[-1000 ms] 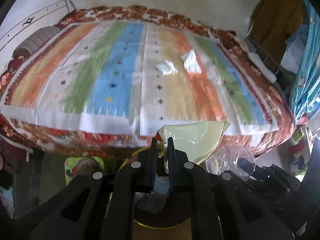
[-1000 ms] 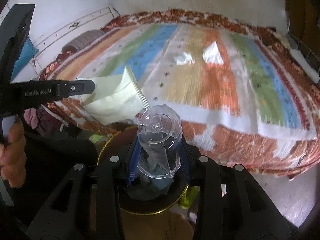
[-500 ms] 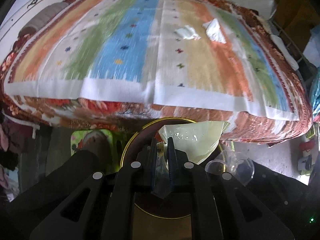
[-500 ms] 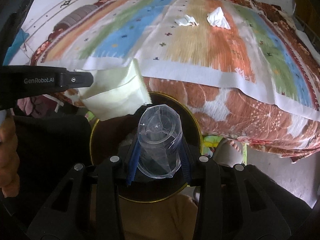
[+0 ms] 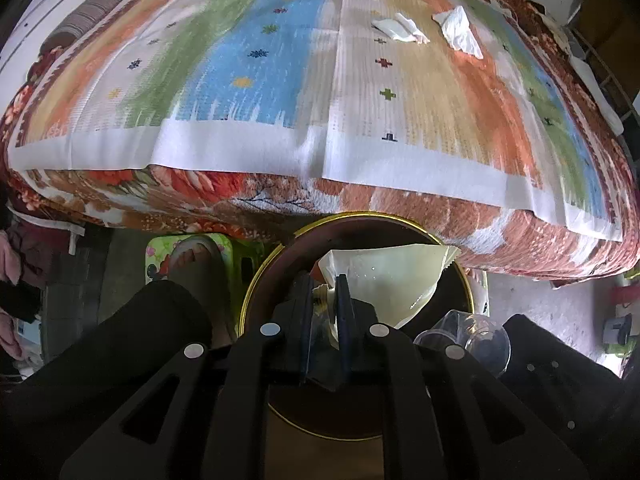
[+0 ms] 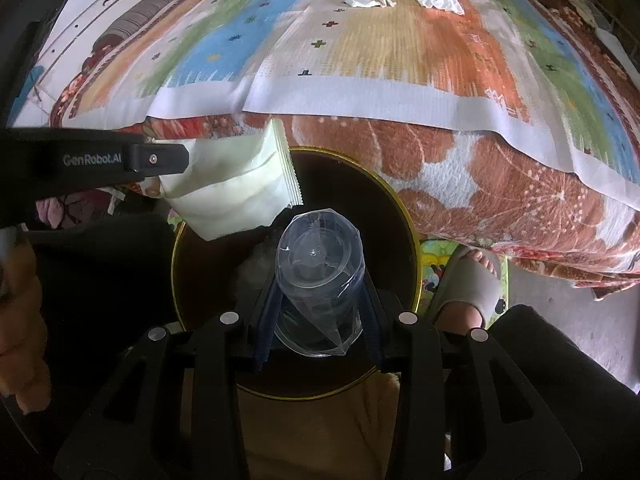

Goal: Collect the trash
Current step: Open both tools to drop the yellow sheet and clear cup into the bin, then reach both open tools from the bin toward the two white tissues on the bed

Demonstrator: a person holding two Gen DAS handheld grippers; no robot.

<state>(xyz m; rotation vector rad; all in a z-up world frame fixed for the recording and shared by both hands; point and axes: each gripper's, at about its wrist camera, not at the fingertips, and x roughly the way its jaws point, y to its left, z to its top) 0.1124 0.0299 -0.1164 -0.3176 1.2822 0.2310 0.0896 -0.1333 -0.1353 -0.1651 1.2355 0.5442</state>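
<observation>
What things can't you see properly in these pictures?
- Inside of the bin: both views, dark and blocked by the clear plastic cup and the pale wrapper, so its contents can't be told.
- The wrapper's gripped corner: left wrist view, hidden between the left gripper jaws.
- The two crumpled tissues: too small and far to tell more.
- The person: only a sandalled foot shows; the rest is cut off.

Daylit, fisheye-warped, dim foreground.
</observation>
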